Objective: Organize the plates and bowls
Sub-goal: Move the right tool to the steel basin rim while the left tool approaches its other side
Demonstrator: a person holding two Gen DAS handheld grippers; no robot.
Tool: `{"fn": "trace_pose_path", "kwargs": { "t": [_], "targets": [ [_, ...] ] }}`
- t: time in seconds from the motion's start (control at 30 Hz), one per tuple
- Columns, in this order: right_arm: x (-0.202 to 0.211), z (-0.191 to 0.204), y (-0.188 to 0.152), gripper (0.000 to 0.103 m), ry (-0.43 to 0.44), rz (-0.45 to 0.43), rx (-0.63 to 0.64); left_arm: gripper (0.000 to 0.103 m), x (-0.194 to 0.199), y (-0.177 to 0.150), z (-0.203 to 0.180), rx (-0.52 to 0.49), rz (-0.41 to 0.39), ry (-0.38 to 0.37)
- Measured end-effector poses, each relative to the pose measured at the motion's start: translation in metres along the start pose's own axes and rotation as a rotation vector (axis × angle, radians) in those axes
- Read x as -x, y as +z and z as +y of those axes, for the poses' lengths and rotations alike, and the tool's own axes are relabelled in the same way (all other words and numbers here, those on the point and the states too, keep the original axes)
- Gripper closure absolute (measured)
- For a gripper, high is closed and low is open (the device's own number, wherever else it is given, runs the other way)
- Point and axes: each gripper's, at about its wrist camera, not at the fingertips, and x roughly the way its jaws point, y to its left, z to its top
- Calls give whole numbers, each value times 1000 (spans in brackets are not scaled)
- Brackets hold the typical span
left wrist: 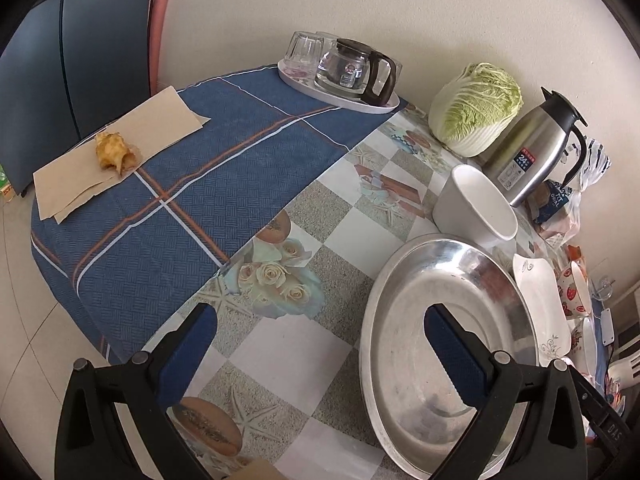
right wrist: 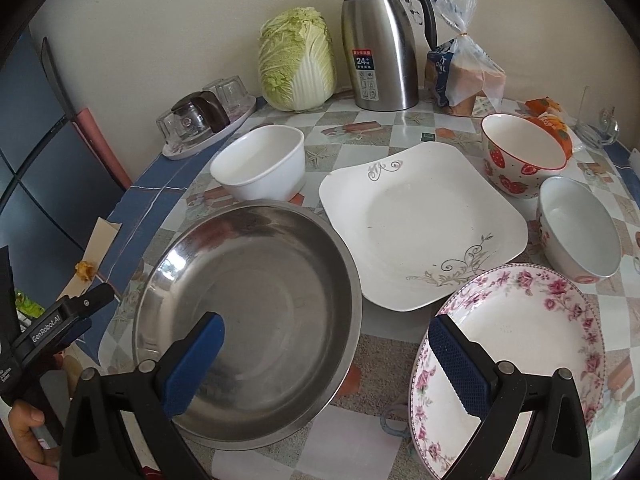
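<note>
Both sets of jaws are seen wide open, nothing gripped. Round steel basin (right wrist: 248, 320) rests on the patterned surface (right wrist: 376, 364); left gripper (left wrist: 320, 344) straddles its rim. Right gripper (right wrist: 326, 354) hovers between basin and floral plate (right wrist: 516, 352). Square white plate (right wrist: 420, 220) lies behind.

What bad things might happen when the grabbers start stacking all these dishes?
The white square plate overlaps the steel basin's rim, so pulling either might drag the other. The floral plate lies close to the table edge and might slide off if nudged. The strawberry bowl and small bowl sit close together, so grabbing one could knock them together.
</note>
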Motion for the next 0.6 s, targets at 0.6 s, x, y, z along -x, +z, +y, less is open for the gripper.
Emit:
{"fn": "trace_pose_path", "kwargs": {
  "t": [0.6],
  "targets": [
    [-18,-14,8,11,106,56,-115,0,-22,-6,-3,-49,-5,17]
  ]
}}
